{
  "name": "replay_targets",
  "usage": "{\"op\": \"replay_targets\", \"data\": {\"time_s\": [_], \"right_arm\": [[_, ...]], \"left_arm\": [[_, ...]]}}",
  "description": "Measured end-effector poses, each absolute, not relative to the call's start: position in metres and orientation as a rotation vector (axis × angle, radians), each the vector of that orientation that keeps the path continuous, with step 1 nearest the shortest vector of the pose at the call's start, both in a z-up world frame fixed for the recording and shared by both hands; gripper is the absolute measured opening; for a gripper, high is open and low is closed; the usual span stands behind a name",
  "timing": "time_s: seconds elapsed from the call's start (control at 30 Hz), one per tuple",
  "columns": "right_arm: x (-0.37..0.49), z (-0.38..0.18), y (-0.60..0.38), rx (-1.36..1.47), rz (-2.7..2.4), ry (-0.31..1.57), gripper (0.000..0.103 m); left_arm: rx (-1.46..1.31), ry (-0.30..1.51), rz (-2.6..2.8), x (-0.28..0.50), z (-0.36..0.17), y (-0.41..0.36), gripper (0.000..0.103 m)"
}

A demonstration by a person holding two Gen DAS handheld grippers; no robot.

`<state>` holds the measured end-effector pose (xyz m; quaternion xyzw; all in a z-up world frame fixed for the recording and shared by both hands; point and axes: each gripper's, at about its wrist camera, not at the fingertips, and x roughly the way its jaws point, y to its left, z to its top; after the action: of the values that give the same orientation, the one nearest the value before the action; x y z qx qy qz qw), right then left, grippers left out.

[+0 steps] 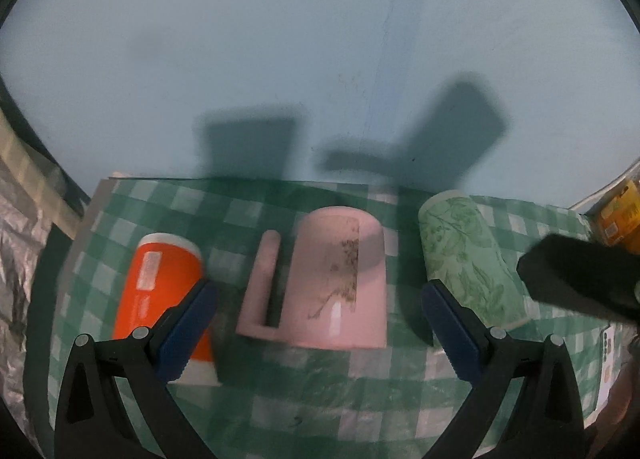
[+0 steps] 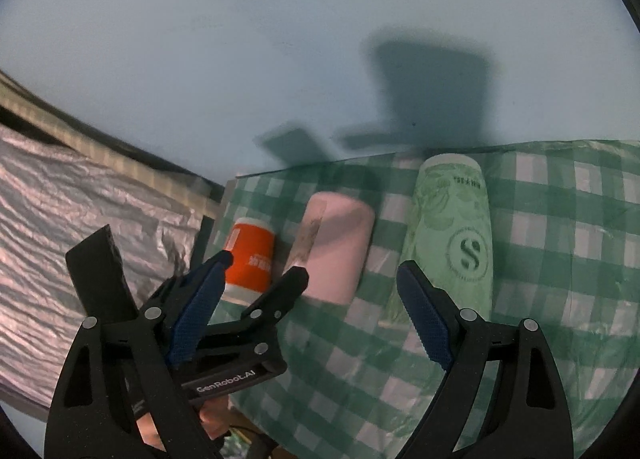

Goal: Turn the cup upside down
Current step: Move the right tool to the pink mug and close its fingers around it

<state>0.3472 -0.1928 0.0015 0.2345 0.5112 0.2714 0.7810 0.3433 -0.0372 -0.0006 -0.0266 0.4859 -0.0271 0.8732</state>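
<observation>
- On the green-and-white checked tablecloth (image 1: 320,387), against a pale blue wall (image 1: 280,39), three vessels stand in a row: an orange paper cup (image 1: 160,283) at left, a pink mug (image 1: 340,279) in the middle, a green leaf-printed paper cup (image 1: 464,255) at right.
- All three appear to rest mouth-down, wide end on the cloth and closed base uppermost; the printing on the green cup reads inverted in the right wrist view, which supports this. The task therefore looks largely or wholly complete.
- The pink mug's handle (image 1: 262,283) points left, toward the orange cup, the two being just beside each other.
- The left gripper (image 1: 320,323) is spread wide and empty, its blue pads flanking the mug on the near side without touching it, a stance suited to release or approach.
- The right gripper (image 2: 308,315) is likewise spread and empty, its right pad near the green cup.
- At far left lies crinkled silver foil (image 2: 60,195); a yellow package (image 1: 618,215) sits at far right.
</observation>
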Motion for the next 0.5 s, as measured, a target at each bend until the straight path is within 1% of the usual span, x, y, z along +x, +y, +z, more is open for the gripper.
{"op": "replay_targets", "data": {"time_s": [0.3, 0.37, 0.5], "right_arm": [[0.363, -0.009, -0.196, 0.552, 0.578, 1.148, 0.088], [0.364, -0.011, -0.192, 0.544, 0.569, 1.163, 0.088], [0.370, -0.017, -0.188, 0.534, 0.549, 1.202, 0.088]], "left_arm": [[-0.060, 1.109, -0.055, 0.370, -0.036, -0.044, 0.102], [-0.066, 1.133, -0.055, 0.375, -0.042, -0.046, 0.097], [-0.073, 1.172, -0.069, 0.382, -0.053, -0.050, 0.092]]}}
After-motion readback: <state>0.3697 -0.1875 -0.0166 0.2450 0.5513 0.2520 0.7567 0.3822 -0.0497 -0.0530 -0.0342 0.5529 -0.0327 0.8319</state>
